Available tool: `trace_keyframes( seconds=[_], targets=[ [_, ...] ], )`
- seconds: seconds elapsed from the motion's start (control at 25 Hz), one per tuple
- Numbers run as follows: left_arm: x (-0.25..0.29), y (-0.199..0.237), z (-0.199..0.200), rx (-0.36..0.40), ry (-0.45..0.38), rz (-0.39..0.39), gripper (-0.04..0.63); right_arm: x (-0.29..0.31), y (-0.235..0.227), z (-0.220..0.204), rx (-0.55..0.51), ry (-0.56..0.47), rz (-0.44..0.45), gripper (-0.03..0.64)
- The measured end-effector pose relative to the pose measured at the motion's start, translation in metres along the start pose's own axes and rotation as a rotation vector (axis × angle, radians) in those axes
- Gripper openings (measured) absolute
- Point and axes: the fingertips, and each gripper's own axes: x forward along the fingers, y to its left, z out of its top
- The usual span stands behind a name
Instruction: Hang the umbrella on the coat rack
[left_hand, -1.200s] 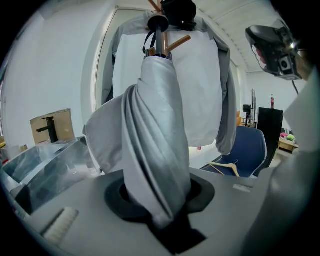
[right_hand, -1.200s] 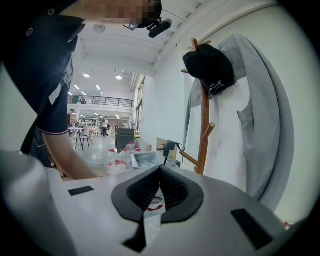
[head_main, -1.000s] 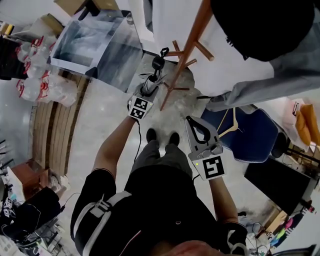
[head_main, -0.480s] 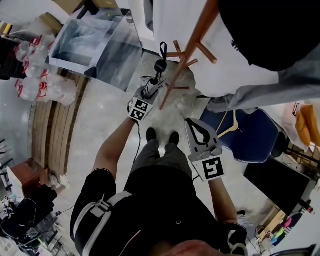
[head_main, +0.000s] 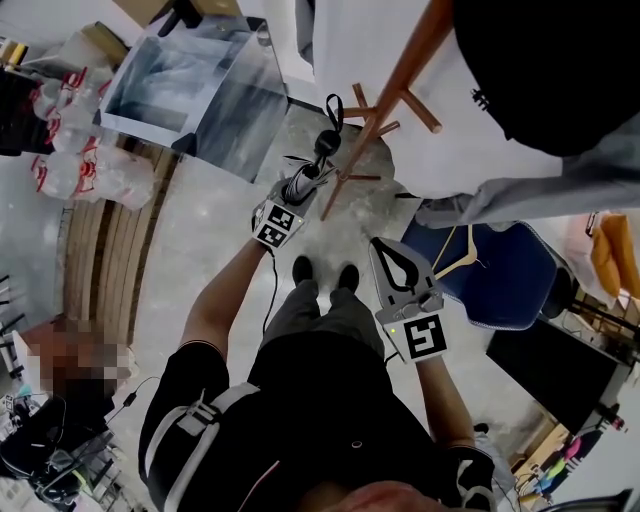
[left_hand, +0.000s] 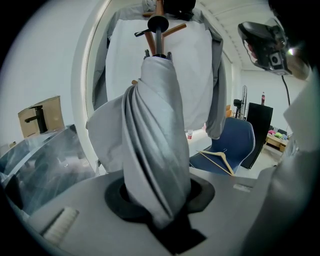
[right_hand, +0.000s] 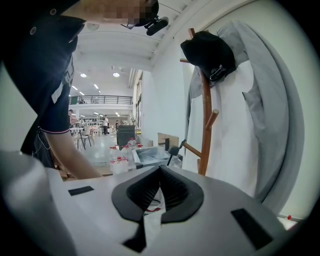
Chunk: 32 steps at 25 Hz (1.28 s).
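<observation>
We are in a big open-plan work hall: left of the coat rack (right_hand: 204, 125) we see rows of desks and chairs (right_hand: 82, 135), ceiling lights (right_hand: 116, 74), a mezzanine railing (right_hand: 100, 99) and bottled-water packs (right_hand: 120, 162).

On my feed, the umbrella (head_main: 318, 152) sits in the left gripper (head_main: 291, 196), its far end just beside the coat rack (head_main: 385, 95), which stands ahead and to the right. The chair (head_main: 515, 275) is right of the rack, with a hanger (head_main: 462, 255) lying on its seat. The right gripper (head_main: 398, 262) is near the chair's left side, well apart from the umbrella.
</observation>
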Motion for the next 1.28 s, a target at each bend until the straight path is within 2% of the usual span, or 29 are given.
trace_keyframes(
  seconds=[0.36,0.68,1.28],
  targets=[
    [0.011,-0.002,-0.005,-0.004,0.027,-0.032,0.123,0.003,0.002,-0.003,-0.001,0.015,0.012,0.002],
    [0.032,-0.011,0.001,0.024,0.027,-0.064,0.123,0.005,0.001,-0.009,0.007,0.030,0.009,0.002],
    [0.080,-0.018,0.003,0.019,-0.039,-0.057,0.123,0.006,-0.001,-0.022,-0.005,0.059,0.002,0.002]
  ],
)
